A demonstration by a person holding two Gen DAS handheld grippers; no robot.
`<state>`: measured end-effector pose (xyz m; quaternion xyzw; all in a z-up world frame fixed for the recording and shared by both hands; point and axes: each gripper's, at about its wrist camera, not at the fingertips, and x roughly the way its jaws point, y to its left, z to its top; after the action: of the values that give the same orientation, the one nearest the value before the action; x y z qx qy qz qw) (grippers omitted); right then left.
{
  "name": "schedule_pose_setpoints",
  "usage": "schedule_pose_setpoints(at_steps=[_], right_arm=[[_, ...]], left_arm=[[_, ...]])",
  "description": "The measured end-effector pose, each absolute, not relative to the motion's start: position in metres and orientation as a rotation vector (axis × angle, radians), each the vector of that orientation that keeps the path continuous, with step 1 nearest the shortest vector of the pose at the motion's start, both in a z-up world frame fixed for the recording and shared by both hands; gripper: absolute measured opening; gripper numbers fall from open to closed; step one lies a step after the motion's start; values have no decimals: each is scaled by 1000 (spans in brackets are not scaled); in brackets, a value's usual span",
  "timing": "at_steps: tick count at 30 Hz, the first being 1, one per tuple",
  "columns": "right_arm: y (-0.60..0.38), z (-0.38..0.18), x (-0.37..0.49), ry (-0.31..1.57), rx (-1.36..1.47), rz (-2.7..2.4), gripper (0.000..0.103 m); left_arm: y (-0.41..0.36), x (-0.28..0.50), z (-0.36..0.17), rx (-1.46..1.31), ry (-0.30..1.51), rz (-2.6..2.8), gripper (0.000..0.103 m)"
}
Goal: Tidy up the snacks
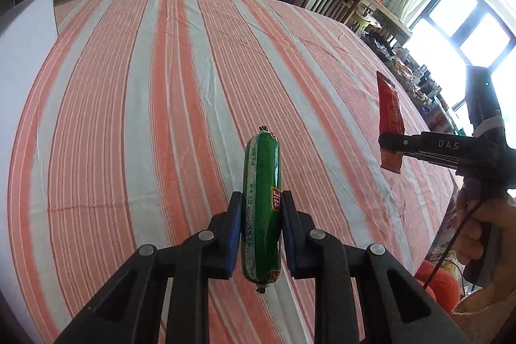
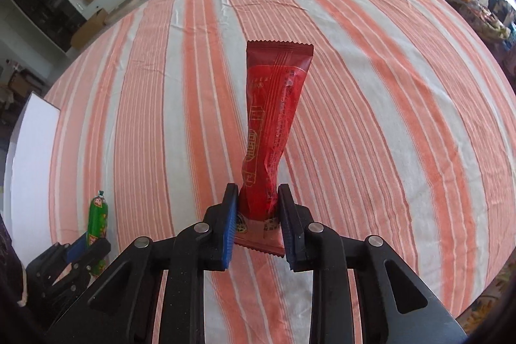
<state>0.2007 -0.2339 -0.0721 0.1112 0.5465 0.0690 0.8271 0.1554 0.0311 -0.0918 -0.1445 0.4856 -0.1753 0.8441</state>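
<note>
Both snacks lifted off the striped desk (image 1: 129, 118).
The left gripper (image 1: 262, 208) clamped the green sausage (image 1: 262, 192), the right gripper (image 2: 258, 202) the red packet (image 2: 274, 118); carrying them to a sorting spot looked next.

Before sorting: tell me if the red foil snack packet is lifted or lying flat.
Lifted: the right gripper clamps the red foil snack packet near one end, above the striped cloth.
</note>
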Motion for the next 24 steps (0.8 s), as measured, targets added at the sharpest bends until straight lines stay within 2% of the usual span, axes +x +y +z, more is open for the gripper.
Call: schedule_pose_setpoints(at_steps=[7,15,19,24], right_arm=[[-186,-3,158,1083,255,357,25],[-11,94,101,965,143,824,26],[77,107,78,979,97,1011,26],[156,75,62,1049,6,1087,26]], left_arm=[[89,70,1,-542,875,-491,22],[217,-24,113,-686,647,-354,22],[278,-51,123,-640,600,-126,22],[343,-51,73,-568,636,184,23]])
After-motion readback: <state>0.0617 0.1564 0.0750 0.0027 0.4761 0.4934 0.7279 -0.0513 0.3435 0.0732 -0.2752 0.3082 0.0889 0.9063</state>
